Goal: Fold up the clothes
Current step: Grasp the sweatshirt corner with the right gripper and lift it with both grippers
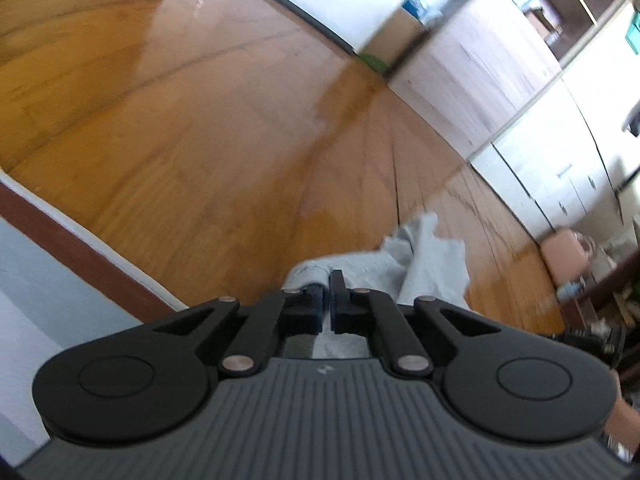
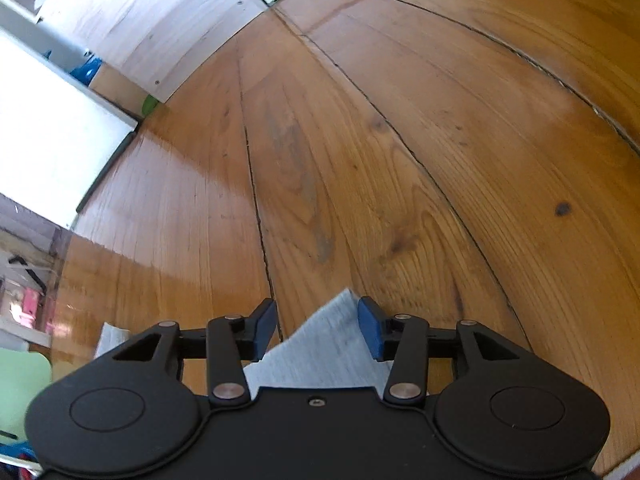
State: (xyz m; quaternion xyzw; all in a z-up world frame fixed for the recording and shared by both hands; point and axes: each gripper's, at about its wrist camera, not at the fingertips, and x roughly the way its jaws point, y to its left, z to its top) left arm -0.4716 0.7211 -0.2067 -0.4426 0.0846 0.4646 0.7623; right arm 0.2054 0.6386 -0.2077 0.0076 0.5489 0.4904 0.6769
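Grey garment (image 1: 424, 264) trailing away, left gripper (image 1: 329, 292) pinching it, right gripper (image 2: 318, 330) parted.

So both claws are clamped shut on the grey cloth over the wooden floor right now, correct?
Not quite. Only the left claw is shut on the grey cloth, as the left wrist view shows. The right wrist view shows the right claw open: its blue pads stand apart, with a corner of the cloth lying between them unpinched. The wooden floor part is right.
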